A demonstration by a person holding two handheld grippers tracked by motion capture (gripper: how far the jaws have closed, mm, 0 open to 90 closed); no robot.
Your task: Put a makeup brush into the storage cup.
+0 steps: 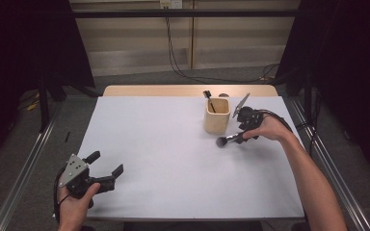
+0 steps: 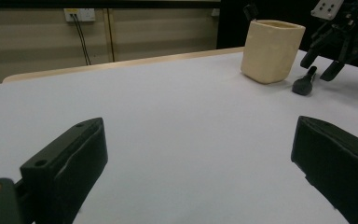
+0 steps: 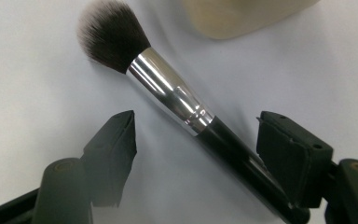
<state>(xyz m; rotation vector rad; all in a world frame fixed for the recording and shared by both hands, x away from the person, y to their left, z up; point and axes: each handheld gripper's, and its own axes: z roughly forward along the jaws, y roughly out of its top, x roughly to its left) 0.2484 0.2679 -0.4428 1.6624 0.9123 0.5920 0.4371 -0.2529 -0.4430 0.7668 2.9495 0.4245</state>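
The step in hand looks like picking up the brush [image 3: 168,93], which lies on the table [image 1: 164,159] at about four o'clock from the cup [image 1: 217,117], close by it. The right gripper [image 3: 196,140] straddles its handle, jaws apart, pads not yet pressing. Next comes closing squarely on the handle, then lifting toward the cup. The left gripper [image 1: 107,164] rests at the table's seven o'clock, jaws wide and empty. The handle's end is hidden behind one jaw; what already stands in the cup is hard to make out
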